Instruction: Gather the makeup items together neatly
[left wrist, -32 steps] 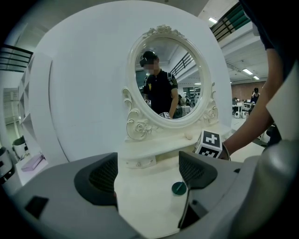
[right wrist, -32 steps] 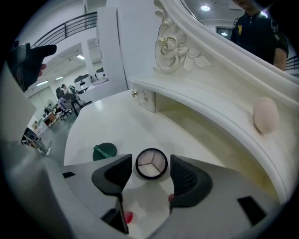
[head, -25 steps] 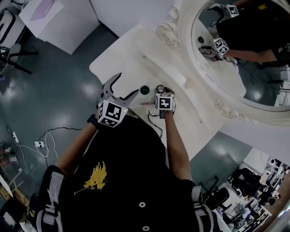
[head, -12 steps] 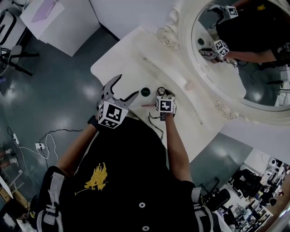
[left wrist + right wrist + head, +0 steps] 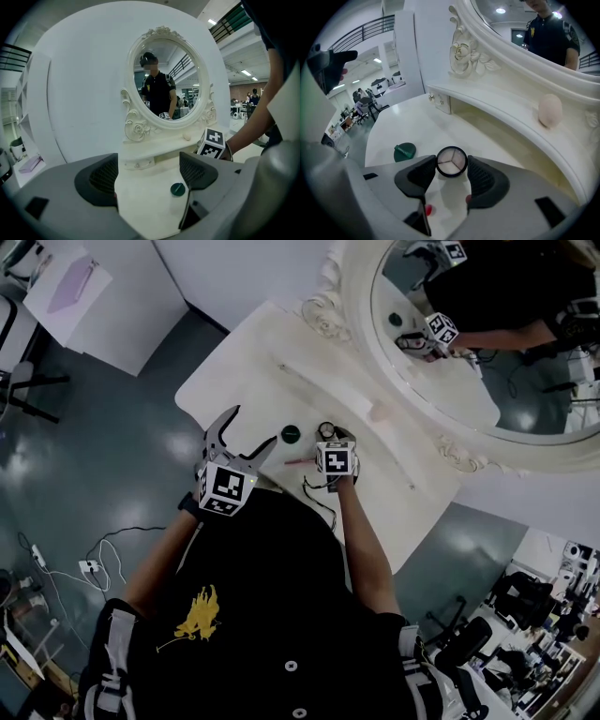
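Right hand-held gripper (image 5: 451, 168): jaws were partly closed, tips pinching a round three-pan compact (image 5: 451, 161) low over the white counter (image 5: 408, 122).
Left hand-held gripper (image 5: 149, 172): jaws stood wide apart and held nothing.
Green round item (image 5: 405, 151): lay on the counter near the compact, not touching it.
Pink sponge (image 5: 550, 110): sat on the mirror shelf, well apart.

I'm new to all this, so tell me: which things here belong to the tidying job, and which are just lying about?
Job: round compact in the right tongs, green disc, pink stick, beige sponge.
Lying about: mirror, floor power strip.
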Tool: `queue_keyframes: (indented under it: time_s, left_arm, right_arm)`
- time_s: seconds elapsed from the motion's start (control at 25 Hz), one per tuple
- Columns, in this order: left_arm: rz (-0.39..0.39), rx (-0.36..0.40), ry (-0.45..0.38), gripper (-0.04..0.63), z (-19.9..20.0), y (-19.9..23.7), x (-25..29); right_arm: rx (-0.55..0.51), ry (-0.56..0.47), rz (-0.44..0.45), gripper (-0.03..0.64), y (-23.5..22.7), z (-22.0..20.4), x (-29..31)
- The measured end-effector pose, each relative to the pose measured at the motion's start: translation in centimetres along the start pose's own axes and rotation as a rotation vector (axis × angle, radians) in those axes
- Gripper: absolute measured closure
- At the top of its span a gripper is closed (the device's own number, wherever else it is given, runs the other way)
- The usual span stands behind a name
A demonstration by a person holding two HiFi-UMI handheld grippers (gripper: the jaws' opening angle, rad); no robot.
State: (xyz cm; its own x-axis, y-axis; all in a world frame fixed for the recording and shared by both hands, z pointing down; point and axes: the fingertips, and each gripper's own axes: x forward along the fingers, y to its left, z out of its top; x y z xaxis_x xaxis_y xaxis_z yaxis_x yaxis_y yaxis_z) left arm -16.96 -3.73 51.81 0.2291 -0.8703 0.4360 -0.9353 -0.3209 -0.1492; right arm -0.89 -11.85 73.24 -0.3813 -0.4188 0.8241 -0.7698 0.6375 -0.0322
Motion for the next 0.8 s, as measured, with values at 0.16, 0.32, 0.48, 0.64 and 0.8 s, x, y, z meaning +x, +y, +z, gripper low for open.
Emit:
queue_keyframes:
  time_s: [0.16, 0.32, 0.48, 0.64, 0.8]
  left_arm:
    - [-0.006, -0.026, -0.005, 0.18, 0.2, -0.2, -0.1]
    - [-0.034, -0.009, 0.003, 0.18, 0.5, -1.6, 0.3]
    - [-0.058, -0.004, -0.005, 0.181, 0.5, -2.5, 0.7]
    - [-0.064, 0.006, -0.008, 0.181, 1.1, -2.9, 0.7]
    - [-0.068, 0.009, -0.021, 0.192, 1.7, -3.1, 0.9]
  right_arm:
    - [-0.005, -0.014, -0.004, 0.387, 0.3, 0.6, -1.1]
    - [0.0, -0.037, -0.001, 0.387, 0.1, 1.2, -2.6]
    - [0.012, -0.067, -0.007, 0.387, -0.3, 2.0, -3.9]
    - [0.011, -0.095, -0.015, 0.387, -0.6, 2.9, -4.9]
    - [0.011, -0.125, -0.026, 0.387, -1.2, 4.1, -6.2]
